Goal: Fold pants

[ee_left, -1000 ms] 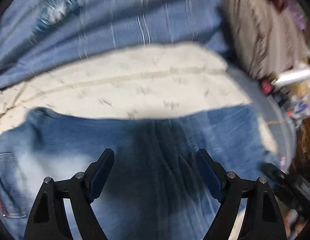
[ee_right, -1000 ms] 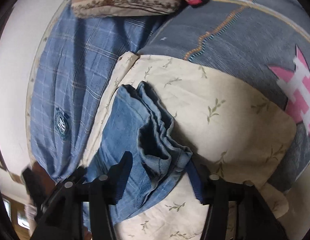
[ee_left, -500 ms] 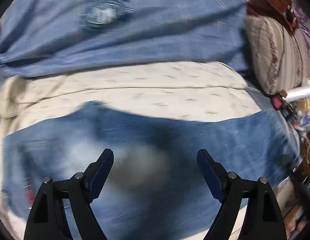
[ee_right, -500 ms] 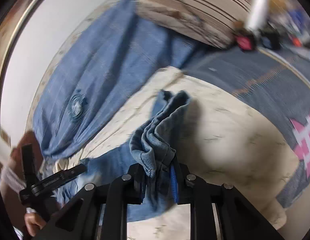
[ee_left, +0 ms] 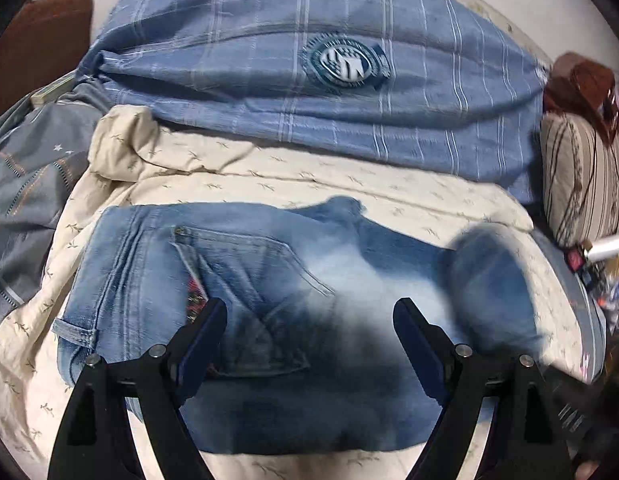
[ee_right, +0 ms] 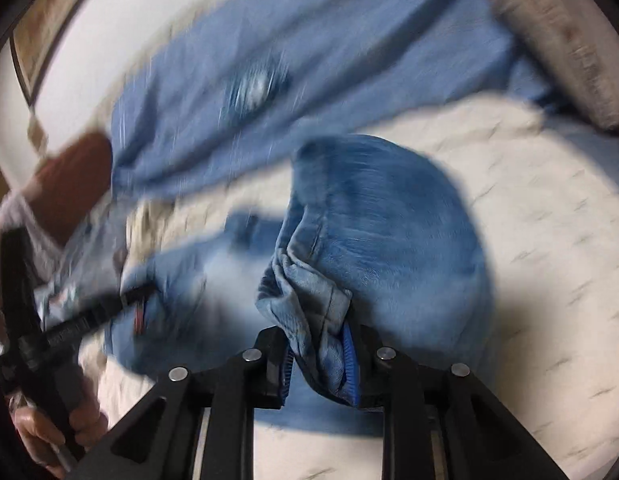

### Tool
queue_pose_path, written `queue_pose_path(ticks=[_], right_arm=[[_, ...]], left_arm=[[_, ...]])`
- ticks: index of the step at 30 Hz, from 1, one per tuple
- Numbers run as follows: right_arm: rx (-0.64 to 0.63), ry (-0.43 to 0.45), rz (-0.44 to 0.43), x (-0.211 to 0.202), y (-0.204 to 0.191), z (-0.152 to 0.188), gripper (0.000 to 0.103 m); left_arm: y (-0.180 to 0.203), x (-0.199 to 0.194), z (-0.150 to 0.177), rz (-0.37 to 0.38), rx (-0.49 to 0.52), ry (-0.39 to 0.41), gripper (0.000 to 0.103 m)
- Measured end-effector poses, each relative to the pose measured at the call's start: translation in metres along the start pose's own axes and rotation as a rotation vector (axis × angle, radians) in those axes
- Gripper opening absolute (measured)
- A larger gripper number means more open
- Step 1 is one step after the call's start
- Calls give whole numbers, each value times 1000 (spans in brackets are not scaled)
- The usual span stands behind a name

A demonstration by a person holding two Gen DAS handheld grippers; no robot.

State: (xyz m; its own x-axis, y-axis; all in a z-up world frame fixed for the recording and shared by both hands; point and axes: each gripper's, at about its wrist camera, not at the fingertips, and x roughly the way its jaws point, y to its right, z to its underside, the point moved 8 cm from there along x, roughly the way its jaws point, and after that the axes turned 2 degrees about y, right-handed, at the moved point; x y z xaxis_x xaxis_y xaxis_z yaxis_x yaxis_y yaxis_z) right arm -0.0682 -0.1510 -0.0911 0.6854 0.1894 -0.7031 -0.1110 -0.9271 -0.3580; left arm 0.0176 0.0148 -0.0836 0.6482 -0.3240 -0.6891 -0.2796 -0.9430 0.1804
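My right tongs (ee_right: 321, 360) pinched the faded jeans' (ee_left: 237, 280) bunched hems; left tongs (ee_left: 309, 340) spread above them; cream sheet (ee_left: 269, 176), blue quilt (ee_left: 349, 120) at twelve o'clock.

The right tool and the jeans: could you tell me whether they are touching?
Touching. The right wrist view shows the right tool with its pads pressed on a bunched fold of the jeans, the denim lifted between them.

Faded blue jeans (ee_left: 245, 280) lie spread on a cream leaf-print sheet (ee_left: 269, 176), back pocket up; their bunched leg end (ee_right: 309, 312) is lifted, curling over.
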Motion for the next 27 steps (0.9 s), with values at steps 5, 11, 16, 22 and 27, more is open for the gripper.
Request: queue_pose_path(ticks=[5, 11, 16, 22, 27], right_arm=[[-38, -29, -128, -5, -14, 4, 46], [189, 209, -294, -62, 34, -32, 63], [291, 157, -212, -38, 64, -50, 40], [197, 14, -124, 16, 43, -72, 32], [161, -126, -36, 74, 44, -65, 28]], left_arm=[[-3, 4, -1, 74, -35, 24, 86], [34, 1, 5, 137, 56, 39, 86], [86, 6, 23, 178, 219, 27, 86], [99, 44, 56, 130, 271, -154, 86], [96, 52, 64, 142, 266, -189, 86]])
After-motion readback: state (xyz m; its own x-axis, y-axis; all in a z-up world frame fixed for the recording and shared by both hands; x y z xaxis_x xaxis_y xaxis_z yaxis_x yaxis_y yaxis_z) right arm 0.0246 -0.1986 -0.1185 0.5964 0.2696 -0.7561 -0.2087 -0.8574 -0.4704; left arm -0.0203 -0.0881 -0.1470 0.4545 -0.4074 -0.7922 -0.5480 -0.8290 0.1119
